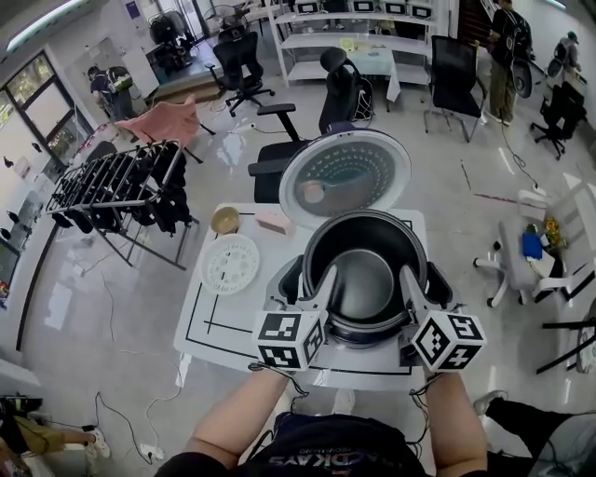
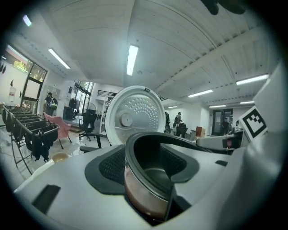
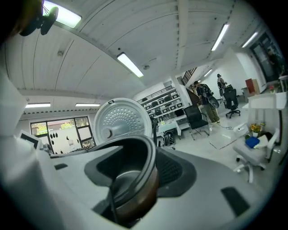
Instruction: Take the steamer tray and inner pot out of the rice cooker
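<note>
L grip (image 1: 327,277): clamped on pot (image 1: 365,284) rim, 9 o'clock.
R grip (image 1: 409,279): clamped too, 3 o'clock.
Lift: I must raise both level.

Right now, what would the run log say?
left gripper: shut on inner pot rim | right gripper: shut on opposite rim | steamer tray: on table | lid: open

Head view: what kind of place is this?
Probably an open-plan office or lab floor used as a test space, not a kitchen: swivel office chairs, metal shelving stacked with equipment, and a rice cooker on a white table beside a clothes drying rack.
</note>
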The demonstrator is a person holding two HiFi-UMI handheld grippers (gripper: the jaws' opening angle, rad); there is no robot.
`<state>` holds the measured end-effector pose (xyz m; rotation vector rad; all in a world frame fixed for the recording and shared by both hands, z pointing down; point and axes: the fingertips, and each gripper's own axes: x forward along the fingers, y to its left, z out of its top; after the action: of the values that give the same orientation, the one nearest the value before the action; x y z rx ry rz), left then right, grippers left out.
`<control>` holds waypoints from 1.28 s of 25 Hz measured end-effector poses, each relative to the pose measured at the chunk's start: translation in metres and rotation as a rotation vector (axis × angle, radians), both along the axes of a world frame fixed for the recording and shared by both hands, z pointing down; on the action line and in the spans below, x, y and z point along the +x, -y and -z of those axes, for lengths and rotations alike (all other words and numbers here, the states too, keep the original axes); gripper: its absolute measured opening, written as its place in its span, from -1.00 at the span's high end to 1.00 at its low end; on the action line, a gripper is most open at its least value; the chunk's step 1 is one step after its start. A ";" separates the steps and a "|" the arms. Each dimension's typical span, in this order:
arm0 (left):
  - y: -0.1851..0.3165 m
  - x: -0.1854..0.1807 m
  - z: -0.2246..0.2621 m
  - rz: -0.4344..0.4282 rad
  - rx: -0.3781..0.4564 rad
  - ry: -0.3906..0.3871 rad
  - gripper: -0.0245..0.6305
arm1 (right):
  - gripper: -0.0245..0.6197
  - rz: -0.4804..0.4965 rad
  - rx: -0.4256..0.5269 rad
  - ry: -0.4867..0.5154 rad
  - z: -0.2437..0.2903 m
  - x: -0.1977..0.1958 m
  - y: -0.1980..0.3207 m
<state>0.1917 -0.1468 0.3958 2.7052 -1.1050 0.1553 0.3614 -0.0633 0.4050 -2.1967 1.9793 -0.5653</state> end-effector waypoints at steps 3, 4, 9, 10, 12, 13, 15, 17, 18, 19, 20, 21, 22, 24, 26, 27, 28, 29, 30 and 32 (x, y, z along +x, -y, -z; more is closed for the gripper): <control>0.000 -0.005 0.019 0.013 0.030 -0.028 0.19 | 0.23 0.011 0.039 0.002 0.017 -0.003 0.000; -0.001 -0.007 0.025 0.020 0.041 -0.036 0.19 | 0.24 0.018 0.052 0.002 0.022 -0.005 0.000; -0.002 -0.023 0.052 0.073 0.092 -0.067 0.19 | 0.25 0.071 0.093 0.001 0.043 -0.018 0.006; -0.002 -0.027 0.056 0.084 0.100 -0.070 0.19 | 0.25 0.083 0.100 0.002 0.046 -0.021 0.008; -0.001 -0.036 0.062 0.111 0.116 -0.075 0.20 | 0.25 0.105 0.114 0.004 0.051 -0.028 0.012; -0.001 -0.042 0.065 0.128 0.123 -0.075 0.20 | 0.25 0.119 0.120 0.005 0.054 -0.033 0.014; 0.000 -0.057 0.070 0.165 0.131 -0.073 0.20 | 0.25 0.156 0.129 0.010 0.058 -0.047 0.020; 0.000 -0.076 0.074 0.203 0.132 -0.070 0.20 | 0.25 0.197 0.136 0.015 0.063 -0.062 0.027; 0.001 -0.086 0.076 0.222 0.134 -0.069 0.21 | 0.25 0.217 0.140 0.017 0.065 -0.071 0.031; 0.001 -0.096 0.077 0.242 0.137 -0.069 0.23 | 0.25 0.238 0.144 0.018 0.067 -0.081 0.036; 0.002 -0.108 0.078 0.263 0.139 -0.070 0.23 | 0.26 0.259 0.149 0.020 0.069 -0.091 0.041; 0.003 -0.121 0.078 0.285 0.140 -0.072 0.23 | 0.26 0.280 0.153 0.022 0.069 -0.103 0.046; 0.004 -0.134 0.077 0.308 0.141 -0.074 0.25 | 0.26 0.301 0.155 0.021 0.069 -0.115 0.051; 0.004 -0.162 0.074 0.353 0.140 -0.072 0.25 | 0.27 0.342 0.156 0.018 0.068 -0.141 0.060; 0.004 -0.188 0.072 0.393 0.135 -0.070 0.25 | 0.27 0.380 0.152 0.022 0.066 -0.166 0.067; 0.004 -0.201 0.071 0.411 0.133 -0.069 0.25 | 0.27 0.398 0.149 0.025 0.065 -0.179 0.070; 0.004 -0.214 0.070 0.426 0.130 -0.068 0.25 | 0.27 0.414 0.145 0.028 0.064 -0.191 0.073; 0.004 -0.226 0.067 0.440 0.125 -0.066 0.25 | 0.27 0.428 0.140 0.029 0.061 -0.203 0.077; 0.005 -0.239 0.064 0.451 0.119 -0.064 0.25 | 0.28 0.440 0.134 0.031 0.058 -0.216 0.080; 0.007 -0.263 0.055 0.469 0.106 -0.058 0.25 | 0.28 0.457 0.121 0.032 0.049 -0.240 0.087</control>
<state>-0.0713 -0.1542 0.3410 2.4306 -1.7287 -0.0598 0.1218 -0.1506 0.3562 -1.6562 2.4379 -0.5082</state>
